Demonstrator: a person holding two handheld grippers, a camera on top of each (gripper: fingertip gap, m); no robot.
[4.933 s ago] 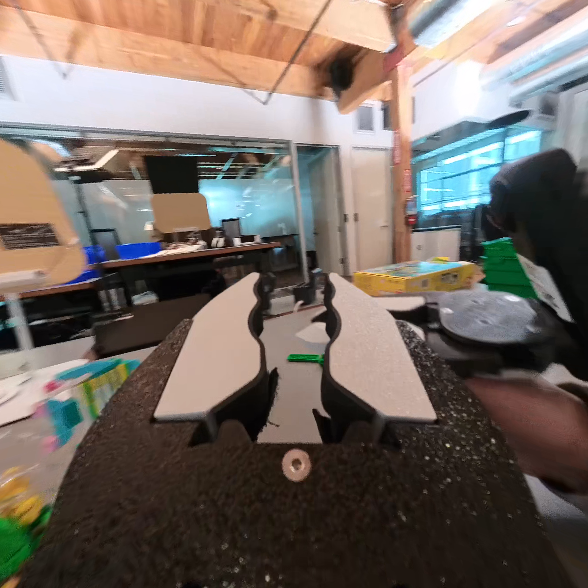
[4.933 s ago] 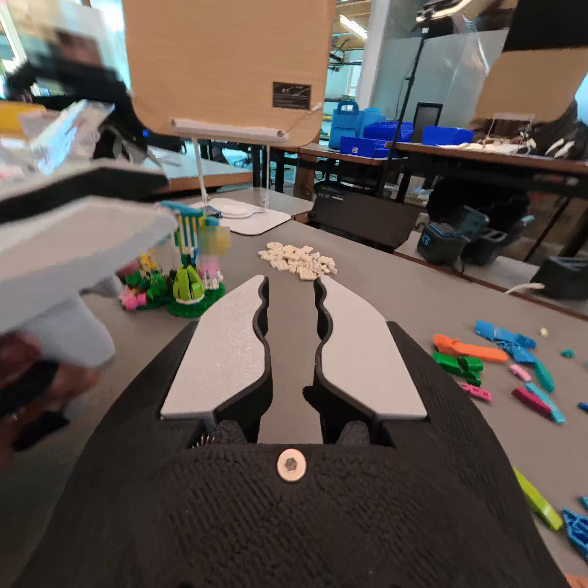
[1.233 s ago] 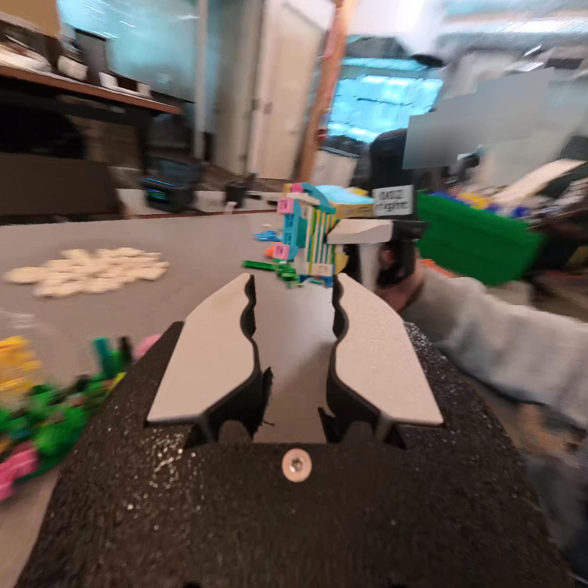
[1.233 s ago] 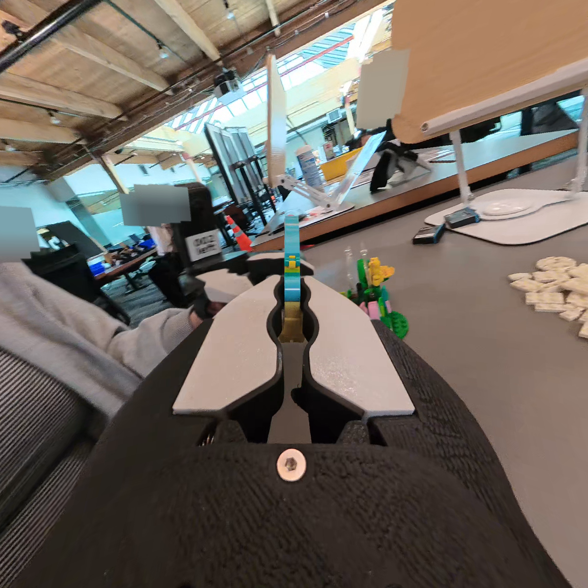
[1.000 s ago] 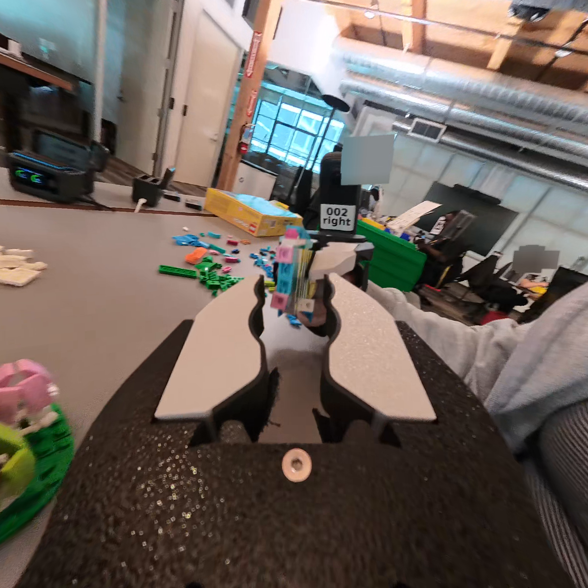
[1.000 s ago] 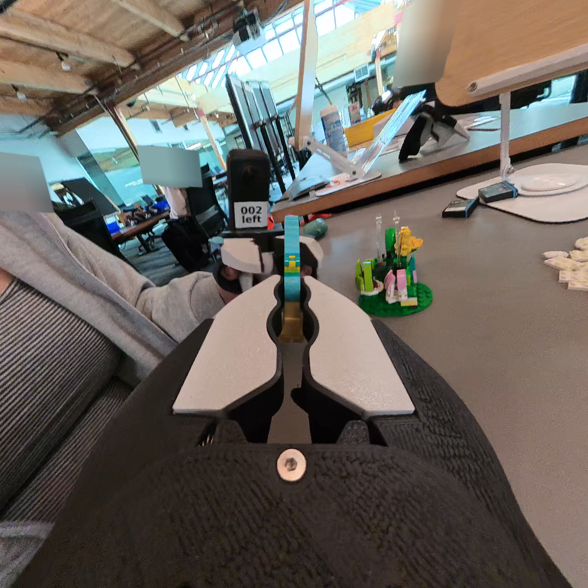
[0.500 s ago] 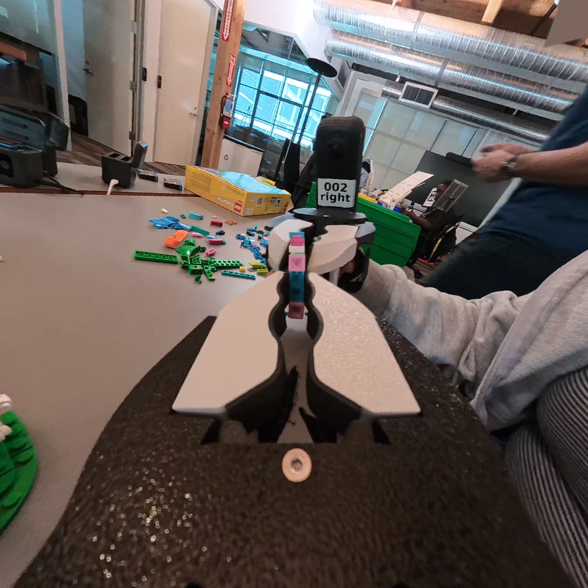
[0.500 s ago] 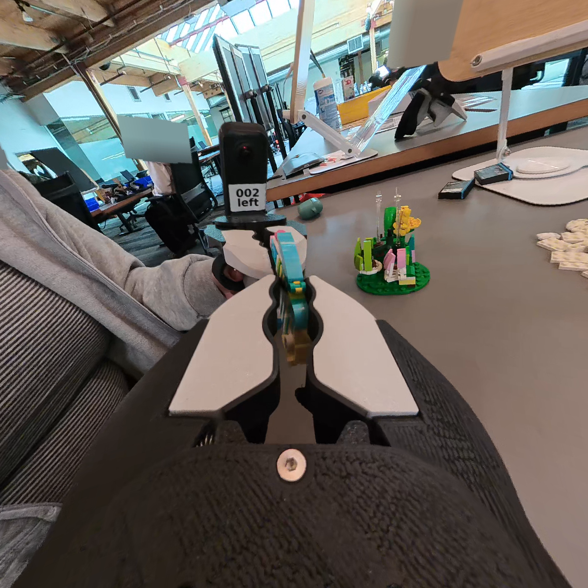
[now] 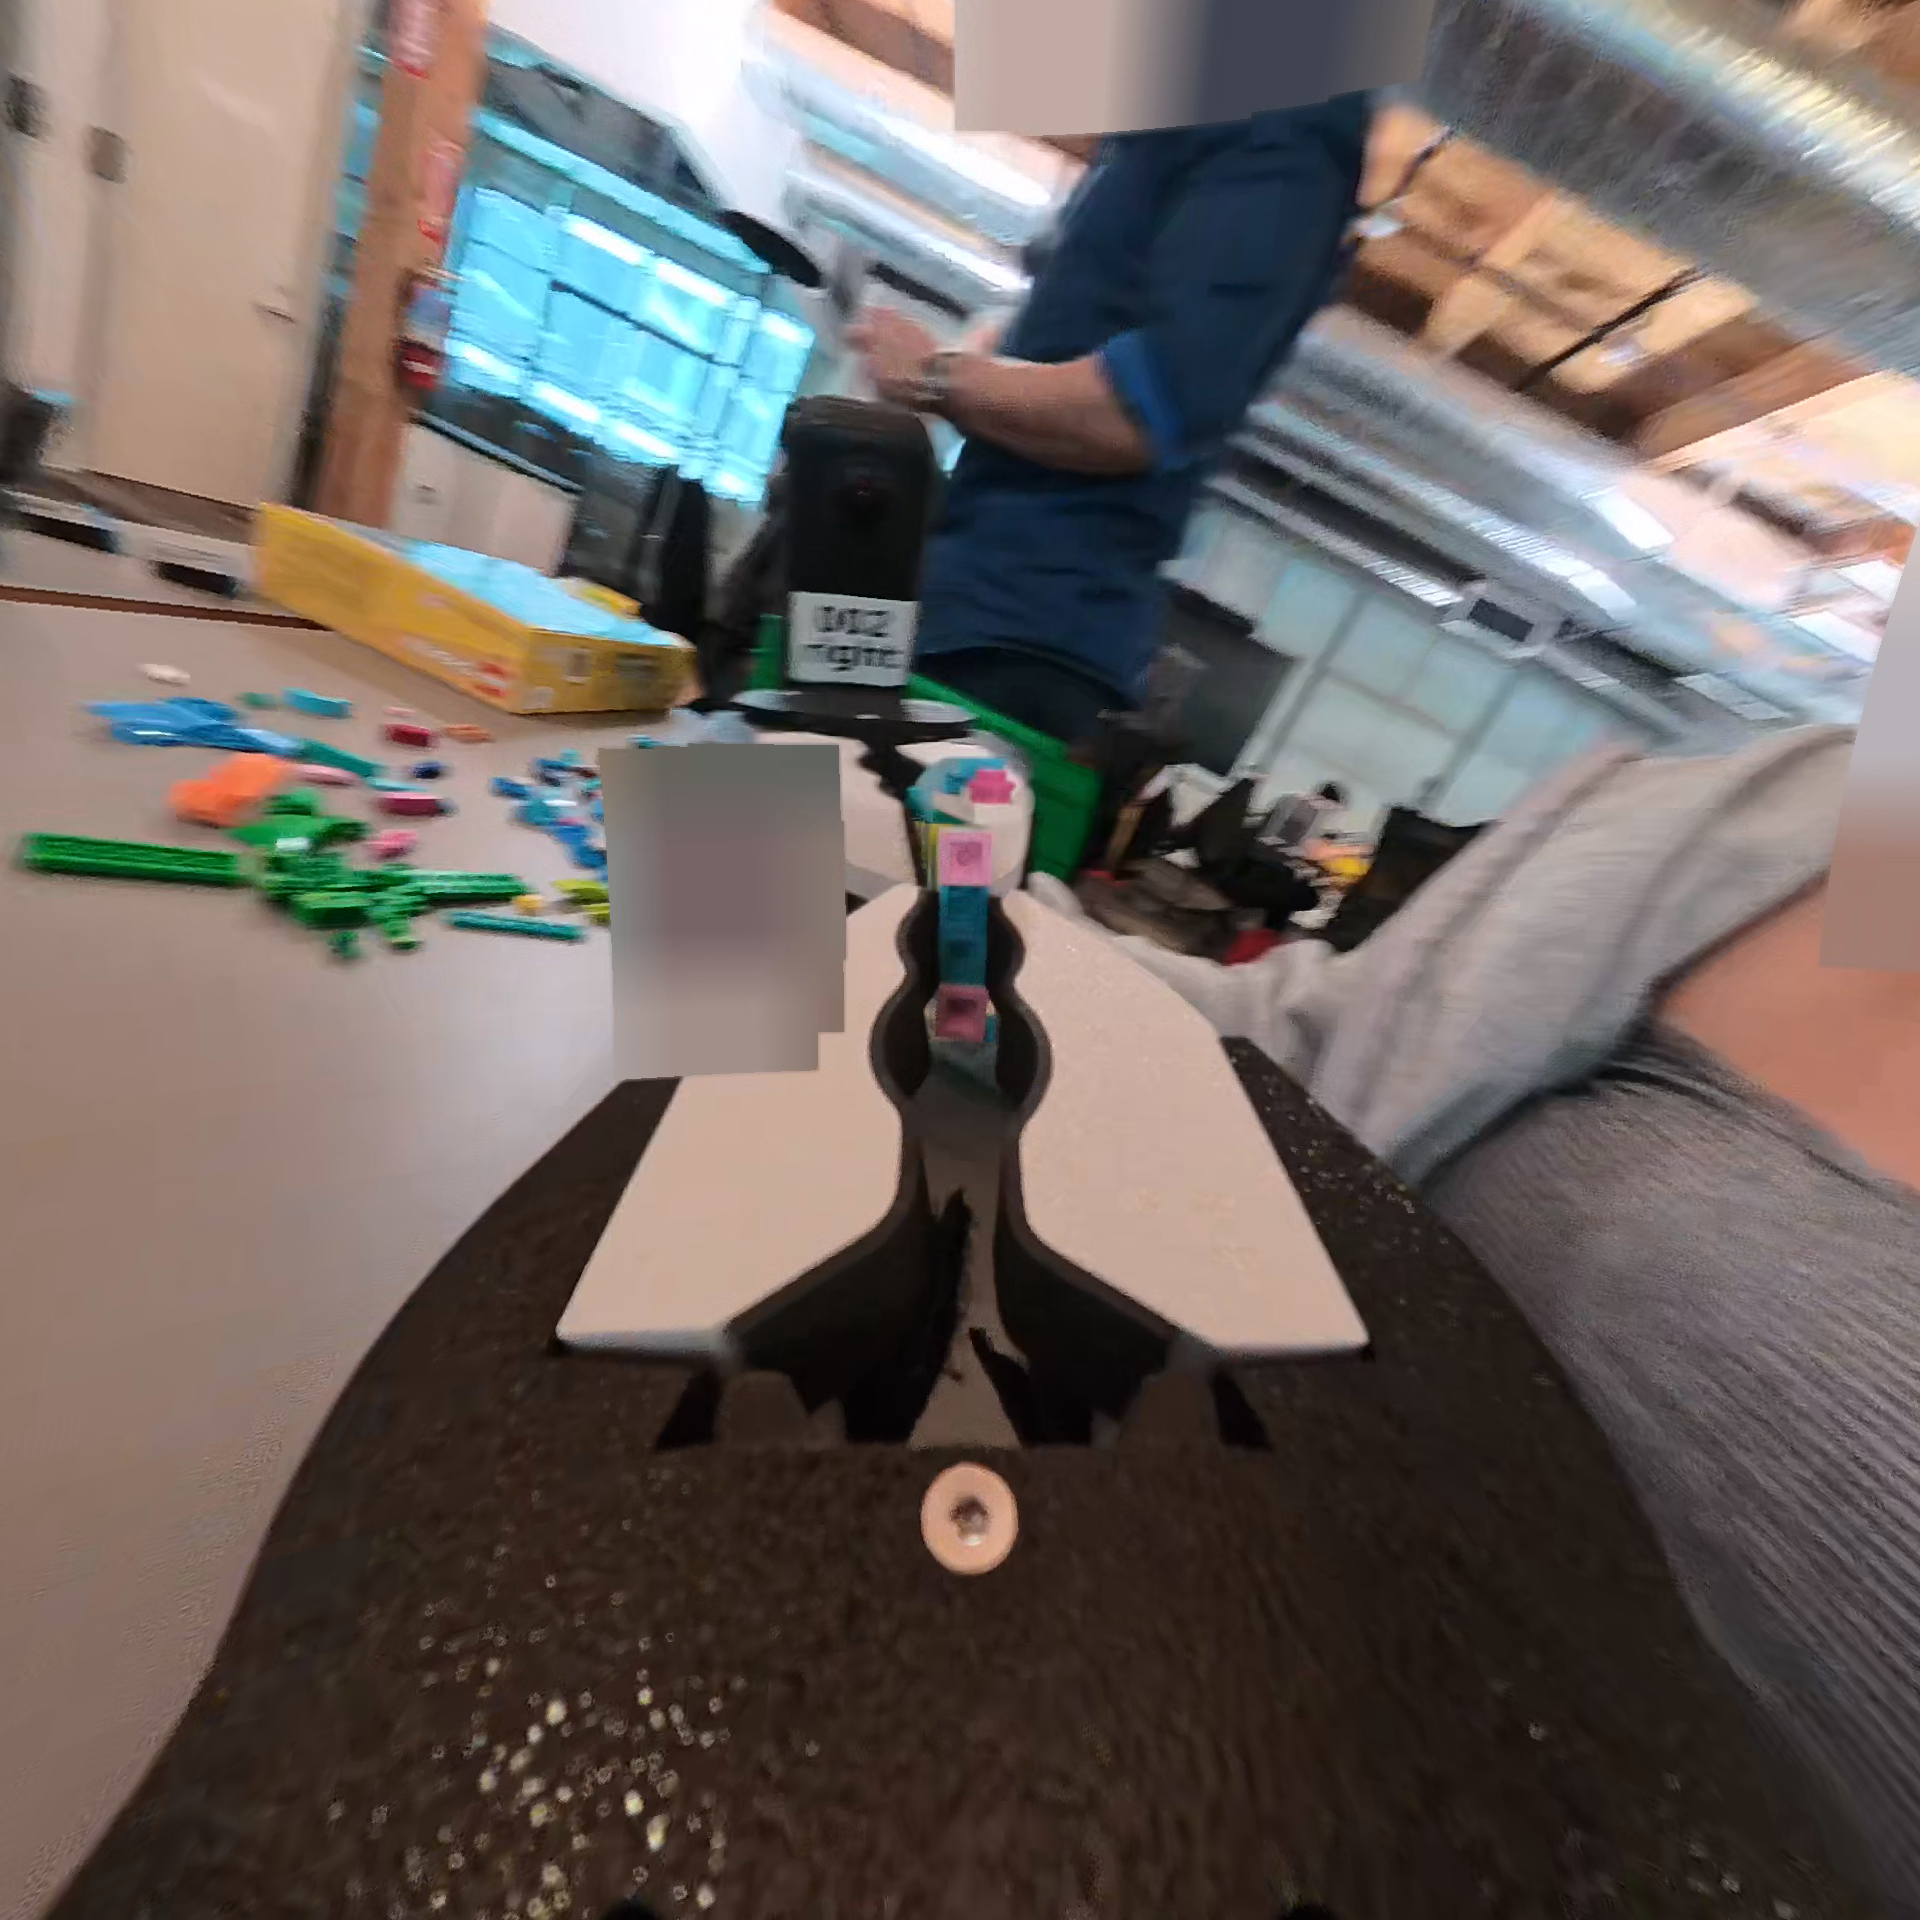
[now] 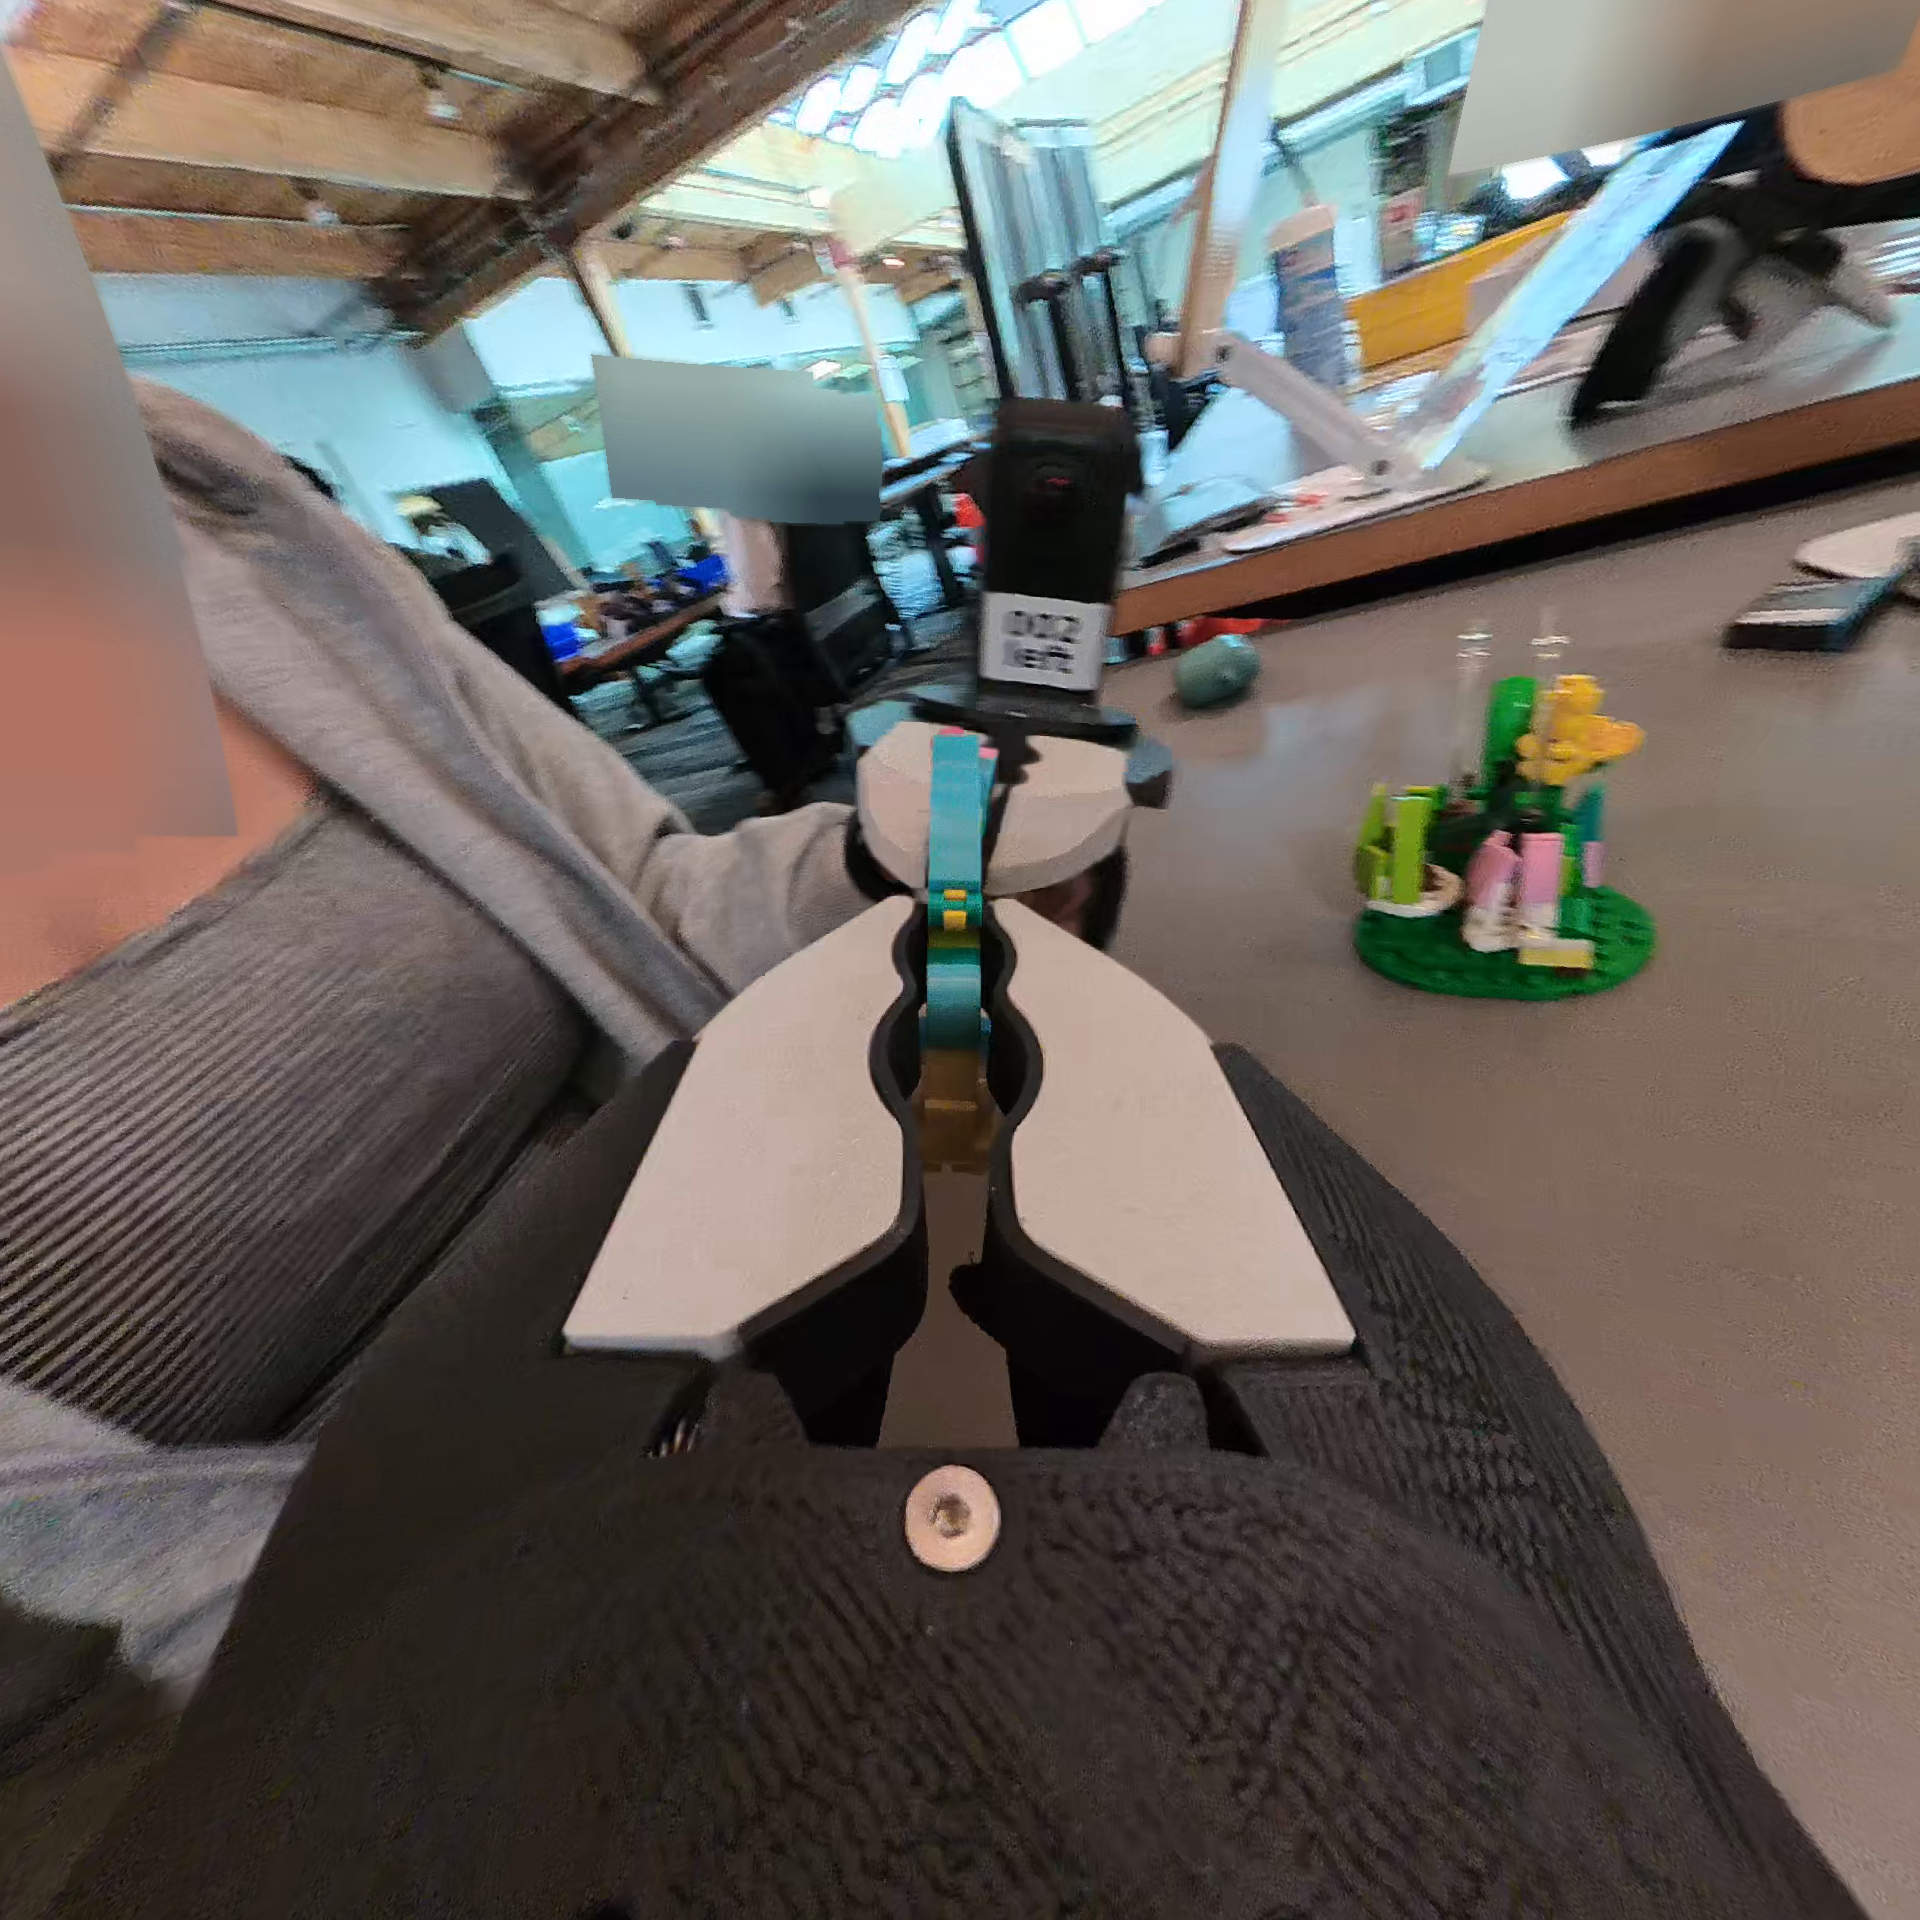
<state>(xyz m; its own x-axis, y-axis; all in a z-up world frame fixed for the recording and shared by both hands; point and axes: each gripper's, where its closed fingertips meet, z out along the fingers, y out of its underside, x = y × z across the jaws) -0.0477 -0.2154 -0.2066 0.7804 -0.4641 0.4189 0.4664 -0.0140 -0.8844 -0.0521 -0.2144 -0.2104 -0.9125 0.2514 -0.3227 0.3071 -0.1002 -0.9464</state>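
Note:
A small flat build of toy bricks, teal with pink and yellow bits, is held up in the air between my two grippers, which face each other. In the left wrist view my left gripper (image 9: 961,920) is shut on its pink and teal edge (image 9: 964,935). In the right wrist view my right gripper (image 10: 956,925) is shut on its teal and tan edge (image 10: 951,997). The left gripper's white fingers (image 10: 1060,821) show just behind the build. The right gripper's camera (image 9: 852,499) shows beyond the build.
On the grey table (image 10: 1558,1247) stands a flower build on a round green plate (image 10: 1507,894). Loose green, blue and pink bricks (image 9: 312,873) and a yellow box (image 9: 457,623) lie on the far side. A person in a blue shirt (image 9: 1122,343) stands behind. Left and right tips are no more than a few centimetres apart.
A second ago the right gripper alone held the build and the left stood open around it. The left has shut on it. The right loosened briefly and shut again. Both views have swung.

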